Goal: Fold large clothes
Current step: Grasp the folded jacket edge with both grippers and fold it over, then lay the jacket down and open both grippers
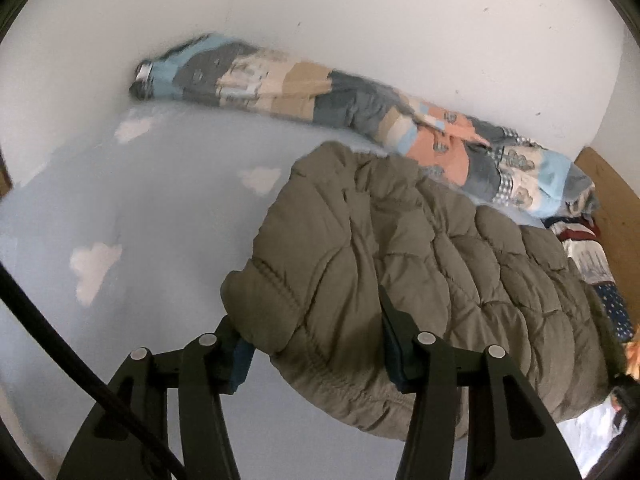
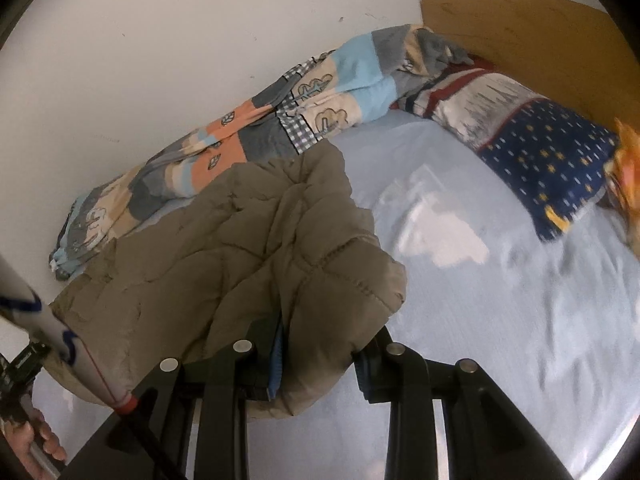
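Observation:
An olive-green quilted puffer jacket (image 1: 420, 264) lies bunched on a light blue bed sheet (image 1: 160, 208). My left gripper (image 1: 316, 344) has its jaws on either side of the jacket's near left edge, closed on the padded fabric. In the right wrist view the same jacket (image 2: 224, 248) spreads to the left. My right gripper (image 2: 320, 356) is closed on the jacket's near right corner, with the fabric bulging between the fingers (image 2: 276, 356).
A rolled patchwork blanket (image 1: 360, 108) lies along the white wall (image 1: 360, 20); it also shows in the right wrist view (image 2: 248, 120). A navy patterned pillow (image 2: 532, 140) rests by the wooden headboard (image 2: 540, 36). The sheet has white cloud prints (image 2: 440, 232).

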Demonstrator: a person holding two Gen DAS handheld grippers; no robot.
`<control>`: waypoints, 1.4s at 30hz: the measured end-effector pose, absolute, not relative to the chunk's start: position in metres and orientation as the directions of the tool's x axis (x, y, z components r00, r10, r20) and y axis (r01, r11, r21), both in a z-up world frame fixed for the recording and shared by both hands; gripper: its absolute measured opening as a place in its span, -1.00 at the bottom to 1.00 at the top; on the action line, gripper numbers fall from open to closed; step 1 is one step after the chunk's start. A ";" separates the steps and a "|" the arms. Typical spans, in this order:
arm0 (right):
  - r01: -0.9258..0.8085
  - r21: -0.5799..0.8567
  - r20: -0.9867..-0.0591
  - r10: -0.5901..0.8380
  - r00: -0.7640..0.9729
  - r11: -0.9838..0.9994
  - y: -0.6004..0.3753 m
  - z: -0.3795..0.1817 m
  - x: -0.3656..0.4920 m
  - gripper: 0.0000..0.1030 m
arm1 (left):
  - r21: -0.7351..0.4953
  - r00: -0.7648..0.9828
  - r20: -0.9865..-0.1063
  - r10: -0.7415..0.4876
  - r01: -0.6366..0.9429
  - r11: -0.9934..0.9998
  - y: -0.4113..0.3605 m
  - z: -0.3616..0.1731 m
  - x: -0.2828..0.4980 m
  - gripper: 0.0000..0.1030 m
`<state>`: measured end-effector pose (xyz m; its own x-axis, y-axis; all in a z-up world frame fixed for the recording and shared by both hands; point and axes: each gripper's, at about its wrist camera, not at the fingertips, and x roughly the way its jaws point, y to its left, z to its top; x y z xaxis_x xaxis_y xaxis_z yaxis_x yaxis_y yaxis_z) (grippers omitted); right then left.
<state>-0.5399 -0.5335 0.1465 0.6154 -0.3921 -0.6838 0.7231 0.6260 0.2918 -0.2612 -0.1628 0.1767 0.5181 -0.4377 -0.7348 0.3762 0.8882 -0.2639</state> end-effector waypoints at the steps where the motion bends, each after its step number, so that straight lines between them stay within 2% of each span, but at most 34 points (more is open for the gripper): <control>1: 0.725 0.292 -0.693 -0.384 0.610 0.624 -0.528 0.142 -0.547 -0.40 | -0.275 0.495 -0.753 -0.434 0.362 0.891 -0.156 0.170 -0.265 0.06; 4: 0.737 0.337 -0.731 -0.331 0.597 0.586 -0.524 0.120 -0.568 -0.37 | -0.333 0.386 -0.814 -0.435 0.304 0.893 -0.139 0.152 -0.264 0.10; 7: 0.754 0.423 -0.779 -0.223 0.586 0.502 -0.529 0.094 -0.585 -0.20 | -0.458 0.307 -0.810 -0.499 0.201 0.866 -0.113 0.143 -0.264 0.16; 11: 0.777 0.517 -0.768 -0.207 0.607 0.359 -0.531 0.086 -0.622 0.42 | -0.563 0.324 -0.768 -0.552 0.068 0.824 -0.075 0.144 -0.268 0.18; 12: 0.777 0.534 -0.756 -0.223 0.615 0.333 -0.531 0.088 -0.633 0.46 | -0.569 0.351 -0.760 -0.547 0.046 0.821 -0.067 0.147 -0.267 0.18; 15: 0.783 0.558 -0.730 -0.286 0.620 0.274 -0.535 0.098 -0.658 0.47 | -0.486 0.520 -0.738 -0.431 0.033 0.873 -0.053 0.173 -0.272 0.19; 18: 0.767 0.530 -0.677 -0.364 0.640 0.362 -0.530 0.120 -0.659 0.47 | -0.392 0.582 -0.713 -0.392 0.134 0.910 -0.076 0.191 -0.282 0.20; 22: 0.701 0.436 -0.628 -0.367 0.686 0.565 -0.501 0.141 -0.618 0.47 | -0.233 0.566 -0.711 -0.417 0.370 0.900 -0.146 0.189 -0.308 0.24; 25: 0.660 0.348 -0.651 -0.335 0.681 0.665 -0.479 0.137 -0.573 0.47 | -0.114 0.539 -0.732 -0.416 0.506 0.855 -0.196 0.178 -0.326 0.26; 28: 0.629 0.287 -0.682 -0.307 0.664 0.723 -0.461 0.125 -0.535 0.47 | -0.013 0.529 -0.768 -0.361 0.551 0.834 -0.235 0.157 -0.333 0.28; 31: 0.647 0.207 -0.726 -0.329 0.605 0.734 -0.456 0.109 -0.509 0.47 | 0.009 0.505 -0.812 -0.293 0.513 0.858 -0.243 0.135 -0.328 0.53; 33: 0.665 0.207 -0.781 -0.289 0.554 0.717 -0.463 0.086 -0.500 0.56 | -0.032 0.466 -0.837 -0.286 0.480 0.877 -0.239 0.123 -0.320 0.72; 36: 0.684 0.267 -0.818 -0.216 0.534 0.678 -0.476 0.059 -0.495 0.69 | -0.044 0.459 -0.842 -0.285 0.467 0.883 -0.240 0.119 -0.318 0.78; 39: 0.674 0.242 -0.827 -0.214 0.519 0.698 -0.477 0.055 -0.485 0.85 | 0.014 0.504 -0.826 -0.250 0.463 0.886 -0.247 0.117 -0.326 0.80; 42: 0.684 0.233 -0.831 -0.224 0.509 0.691 -0.475 0.055 -0.480 0.90 | 0.029 0.541 -0.805 -0.243 0.445 0.895 -0.247 0.121 -0.330 0.79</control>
<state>-0.4804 -0.4752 0.0553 0.5094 -0.2242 -0.8308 0.6843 0.6910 0.2331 -0.3301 -0.2467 0.1214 0.5410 -0.2427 -0.8052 0.4446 0.8953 0.0288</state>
